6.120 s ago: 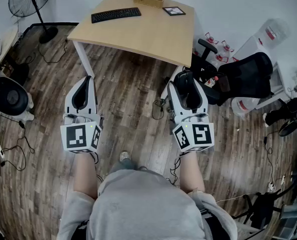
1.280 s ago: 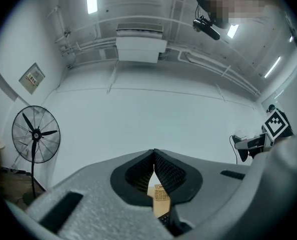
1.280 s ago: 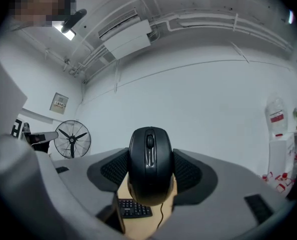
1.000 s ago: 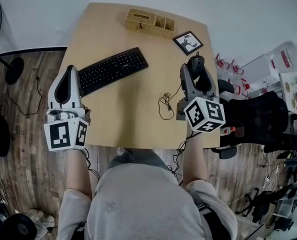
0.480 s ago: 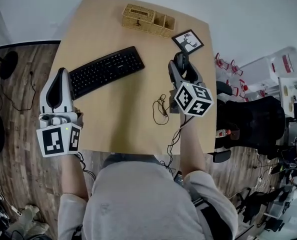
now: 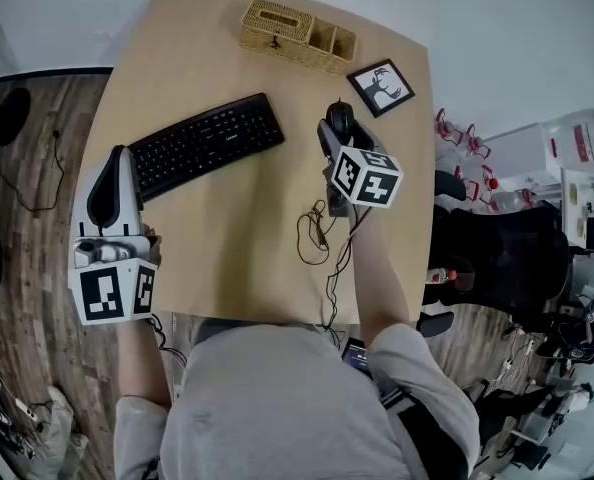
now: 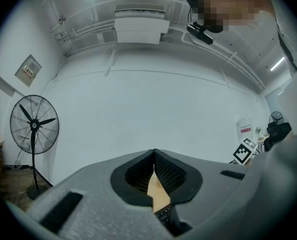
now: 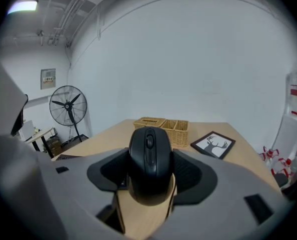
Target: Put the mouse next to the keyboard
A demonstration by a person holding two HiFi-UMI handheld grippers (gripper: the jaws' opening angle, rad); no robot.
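The mouse (image 6: 340, 116) sits between the tips of the right gripper (image 6: 335, 133) in our head view. It is over the wooden table (image 6: 247, 238), a little beyond the right end of the keyboard (image 6: 205, 143) and near the picture frame (image 6: 382, 86). Its cable (image 6: 314, 230) lies in loose loops on the table toward us. A wicker basket (image 6: 297, 35) stands at the far edge. The left gripper (image 6: 115, 163) hangs over the table's left edge, beside the keyboard's left end.

In the left gripper view we see its jaws pressed together with nothing between them. A thin strip of table and keyboard keys shows below the tips, and a fan (image 7: 33, 126) stands by the white wall.

In the right gripper view we see the jaws pinching the black mouse by its sides, scroll wheel on top. The basket and the frame lie beyond it. We cannot tell whether the mouse touches the table.
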